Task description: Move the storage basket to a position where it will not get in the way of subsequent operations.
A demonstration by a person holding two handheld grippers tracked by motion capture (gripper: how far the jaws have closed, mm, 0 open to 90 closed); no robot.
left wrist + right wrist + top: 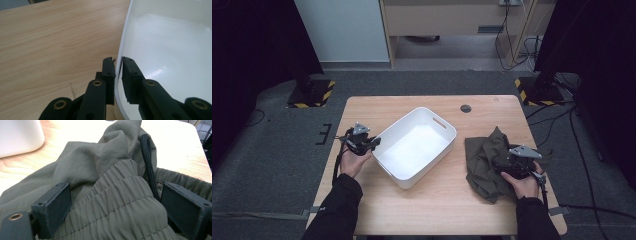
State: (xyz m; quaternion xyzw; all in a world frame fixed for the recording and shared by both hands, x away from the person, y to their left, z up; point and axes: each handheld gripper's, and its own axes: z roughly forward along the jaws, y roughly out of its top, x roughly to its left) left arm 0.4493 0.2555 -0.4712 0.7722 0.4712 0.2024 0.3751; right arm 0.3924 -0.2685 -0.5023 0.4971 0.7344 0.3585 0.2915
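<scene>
The left gripper (118, 62) pinches the near-left rim of the white tub (175, 50) at the table's (432, 200) middle, one jaw outside the wall, one inside. The right gripper (117, 202), jaws spread wide, straddles the gathered waistband of the olive shorts (100, 170) lying right of the tub.

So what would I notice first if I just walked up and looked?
Probably the big white tub in the middle of the wooden table, with the left gripper pinching its rim. Next, the crumpled green clothing at the right, where the right gripper has its jaws wide around the stretchy waistband.
</scene>
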